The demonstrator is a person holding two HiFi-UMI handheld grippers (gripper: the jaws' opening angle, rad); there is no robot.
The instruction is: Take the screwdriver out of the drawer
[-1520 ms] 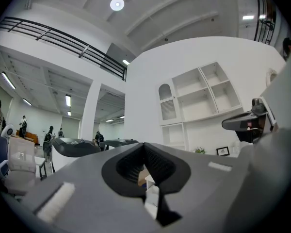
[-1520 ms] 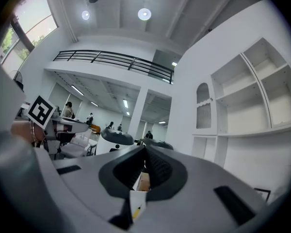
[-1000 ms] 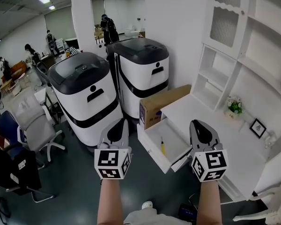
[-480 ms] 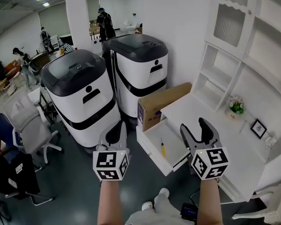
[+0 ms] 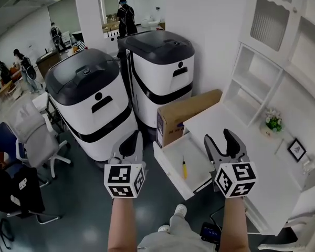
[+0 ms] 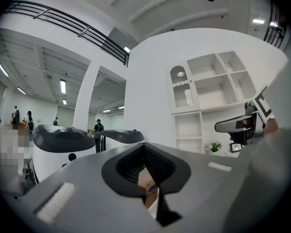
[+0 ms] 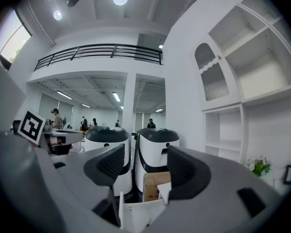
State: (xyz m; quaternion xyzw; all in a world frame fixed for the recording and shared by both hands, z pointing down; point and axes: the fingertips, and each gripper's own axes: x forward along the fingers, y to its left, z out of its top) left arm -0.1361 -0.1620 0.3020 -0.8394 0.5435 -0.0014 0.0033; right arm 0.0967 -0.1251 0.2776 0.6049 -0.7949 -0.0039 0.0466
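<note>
Yellow screwdriver (image 5: 184, 168), inside white drawer (image 5: 170, 173) (open)

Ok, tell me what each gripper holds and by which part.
Nothing: left gripper shut and empty, right gripper open; the screwdriver lies in the drawer.

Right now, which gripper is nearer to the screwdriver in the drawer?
Right. The right gripper hangs just right of the screwdriver; the left gripper is further off, left of the drawer.
</note>
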